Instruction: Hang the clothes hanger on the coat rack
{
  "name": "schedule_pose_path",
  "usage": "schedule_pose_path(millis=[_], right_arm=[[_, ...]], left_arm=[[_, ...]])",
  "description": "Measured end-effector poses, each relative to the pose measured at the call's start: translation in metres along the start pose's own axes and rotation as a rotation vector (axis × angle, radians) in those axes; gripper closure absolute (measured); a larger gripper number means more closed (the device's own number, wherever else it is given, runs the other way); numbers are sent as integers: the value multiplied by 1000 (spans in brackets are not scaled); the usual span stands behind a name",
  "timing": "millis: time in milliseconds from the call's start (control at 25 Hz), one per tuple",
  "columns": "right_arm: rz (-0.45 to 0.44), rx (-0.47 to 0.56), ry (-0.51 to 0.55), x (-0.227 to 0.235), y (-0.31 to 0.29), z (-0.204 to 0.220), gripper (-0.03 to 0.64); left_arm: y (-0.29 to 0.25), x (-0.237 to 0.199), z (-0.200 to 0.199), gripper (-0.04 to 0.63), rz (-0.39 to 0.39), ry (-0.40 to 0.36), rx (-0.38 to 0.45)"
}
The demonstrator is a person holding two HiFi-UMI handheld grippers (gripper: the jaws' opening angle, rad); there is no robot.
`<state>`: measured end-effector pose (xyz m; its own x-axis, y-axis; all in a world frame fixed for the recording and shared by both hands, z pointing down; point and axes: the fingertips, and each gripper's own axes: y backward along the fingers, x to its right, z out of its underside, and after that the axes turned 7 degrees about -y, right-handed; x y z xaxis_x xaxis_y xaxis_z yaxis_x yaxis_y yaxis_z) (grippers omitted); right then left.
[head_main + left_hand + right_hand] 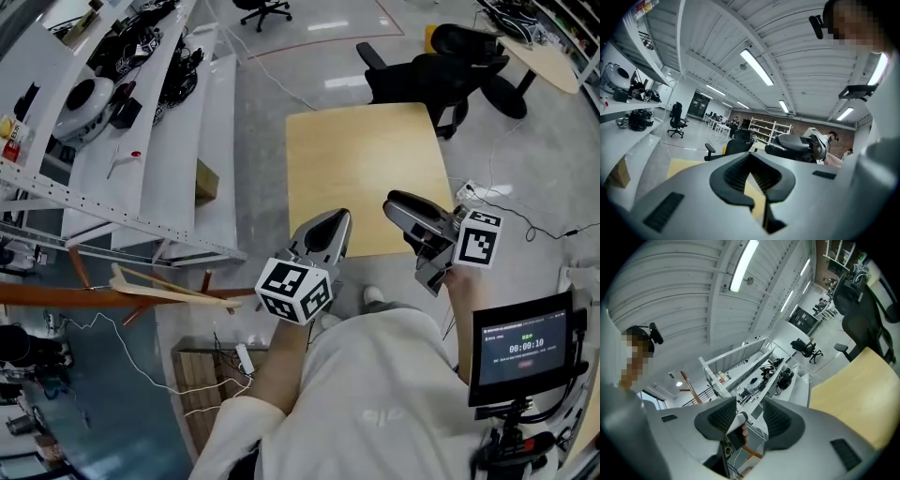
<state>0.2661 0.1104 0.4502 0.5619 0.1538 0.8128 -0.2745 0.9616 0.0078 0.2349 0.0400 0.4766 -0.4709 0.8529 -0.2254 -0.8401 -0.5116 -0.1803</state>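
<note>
A pale wooden clothes hanger (165, 287) lies along a reddish-brown wooden coat rack (75, 297) at the lower left of the head view, beside the white shelving. Neither gripper is near it. My left gripper (336, 221) is held up in front of the body, over the near edge of the table. Its jaw tips meet and nothing is between them (750, 157). My right gripper (396, 203) is beside it on the right, also over the table edge. Its jaws stand a little apart and hold nothing (750, 407).
A light wooden table (366, 159) stands straight ahead, with black office chairs (441, 70) behind it. White metal shelves (141, 141) with gear run along the left. A small screen on a stand (523, 349) is at the lower right. Cables trail on the floor.
</note>
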Motion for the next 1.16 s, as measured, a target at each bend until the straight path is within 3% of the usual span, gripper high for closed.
schedule_pose_path(millis=[160, 200, 240, 360, 1160], right_arm=[[31, 61, -13, 8, 7, -7, 438], [30, 93, -36, 11, 11, -11, 530], [23, 125, -63, 13, 14, -14, 571], [30, 159, -74, 16, 19, -20, 575], [72, 134, -61, 31, 29, -9, 575]], left_arm=[[-2, 2, 2, 589, 6, 0, -5], [-3, 2, 2, 589, 5, 1, -7], [-2, 2, 3, 589, 5, 2, -8], [-2, 2, 3, 589, 7, 3, -12], [-9, 7, 18, 589, 11, 4, -37]])
